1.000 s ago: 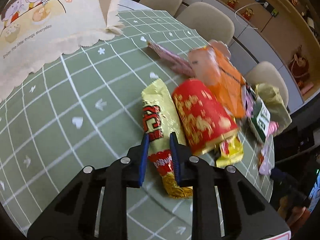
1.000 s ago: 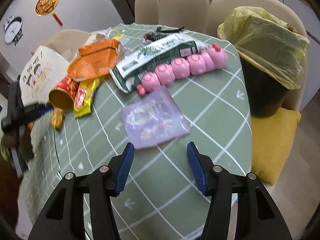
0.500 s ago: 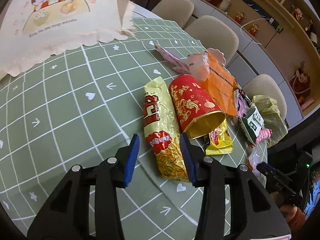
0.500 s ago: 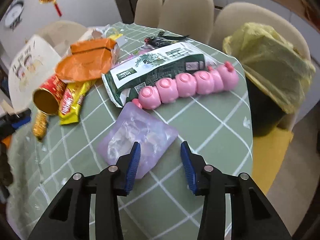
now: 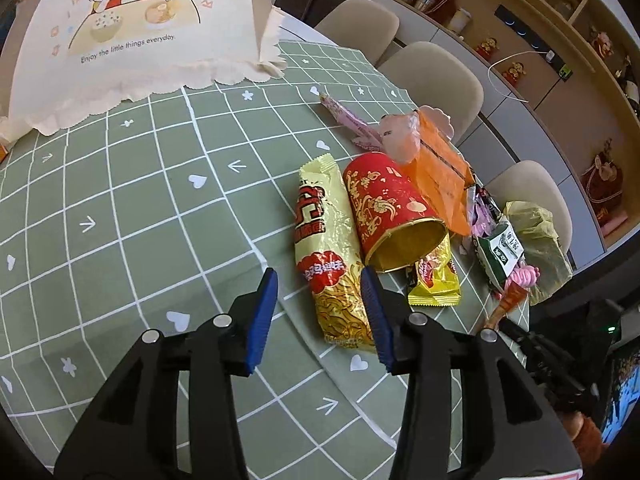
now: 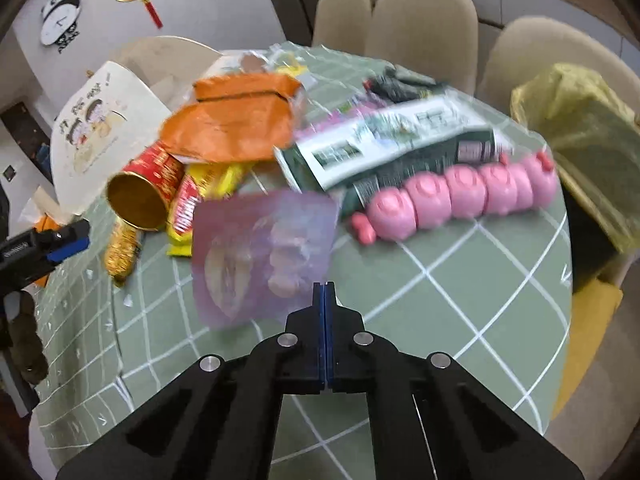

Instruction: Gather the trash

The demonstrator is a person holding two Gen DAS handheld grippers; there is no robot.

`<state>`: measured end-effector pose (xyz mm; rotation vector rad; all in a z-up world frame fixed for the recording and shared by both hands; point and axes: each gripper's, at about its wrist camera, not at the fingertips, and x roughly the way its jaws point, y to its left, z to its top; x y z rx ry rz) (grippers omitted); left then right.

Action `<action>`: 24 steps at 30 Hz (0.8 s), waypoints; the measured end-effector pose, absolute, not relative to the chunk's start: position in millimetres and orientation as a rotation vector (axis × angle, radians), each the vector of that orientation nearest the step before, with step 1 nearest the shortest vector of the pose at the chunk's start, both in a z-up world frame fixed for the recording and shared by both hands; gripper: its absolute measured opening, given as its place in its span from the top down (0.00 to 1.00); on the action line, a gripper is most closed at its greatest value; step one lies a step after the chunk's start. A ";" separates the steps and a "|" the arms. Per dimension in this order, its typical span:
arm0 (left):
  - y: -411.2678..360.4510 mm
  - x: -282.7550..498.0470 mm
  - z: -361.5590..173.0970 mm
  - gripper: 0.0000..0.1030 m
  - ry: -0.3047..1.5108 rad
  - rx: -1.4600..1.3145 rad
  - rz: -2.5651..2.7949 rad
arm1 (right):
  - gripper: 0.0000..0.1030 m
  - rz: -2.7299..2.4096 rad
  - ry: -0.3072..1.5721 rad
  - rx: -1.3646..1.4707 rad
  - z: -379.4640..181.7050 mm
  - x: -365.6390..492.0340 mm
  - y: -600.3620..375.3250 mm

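My right gripper [image 6: 324,286] is shut on the near corner of a translucent purple bag [image 6: 262,258] and holds it lifted and tilted above the table. My left gripper [image 5: 318,294] is open, its fingers on either side of the near end of a yellow noodle snack packet [image 5: 330,256] that lies flat. A red and gold tube [image 5: 390,210] lies beside it, its open end facing the gripper. Behind are an orange bag [image 6: 236,118], a small yellow wrapper [image 5: 434,280], a green and white bag [image 6: 396,142] and a pink pig-shaped tray [image 6: 460,196].
A bin lined with a yellow bag [image 6: 584,136] stands past the table's right edge. A cream food cover [image 5: 132,40] with a cartoon print sits at the far left. Beige chairs [image 6: 420,20] ring the table. The green grid tablecloth [image 5: 120,208] covers the table.
My right gripper closed on the purple bag and raised it off the table. My left gripper opened from around the yellow packet and drew back a little.
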<state>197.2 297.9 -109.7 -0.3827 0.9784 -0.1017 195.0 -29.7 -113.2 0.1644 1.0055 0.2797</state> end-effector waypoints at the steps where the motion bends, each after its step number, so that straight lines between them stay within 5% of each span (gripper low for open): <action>1: 298.6 197.1 -109.5 0.57 0.976 -0.381 -0.104 | 0.97 0.283 0.998 0.169 -107.2 191.7 -31.2; 11: 290.0 217.3 -122.5 0.54 0.997 -0.391 -0.106 | 0.96 0.301 0.977 0.264 -84.0 181.1 -59.6; 12: 287.4 217.5 -122.8 0.54 0.996 -0.390 -0.111 | 0.92 0.317 0.984 0.281 -88.1 182.1 -57.3; 15: 279.5 213.8 -121.5 0.54 0.991 -0.390 -0.128 | 0.57 0.404 0.997 0.312 -98.2 185.0 -45.8; 16: 278.2 212.3 -121.0 0.54 0.991 -0.390 -0.131 | 0.56 0.422 1.015 0.323 -102.3 188.3 -41.3; 21: 279.6 205.3 -116.7 0.54 0.984 -0.377 -0.125 | 0.56 0.390 1.049 0.242 -118.5 215.5 -14.8; 24: 286.3 202.3 -116.1 0.54 0.982 -0.392 -0.109 | 0.77 0.434 1.064 0.214 -124.8 231.6 -1.8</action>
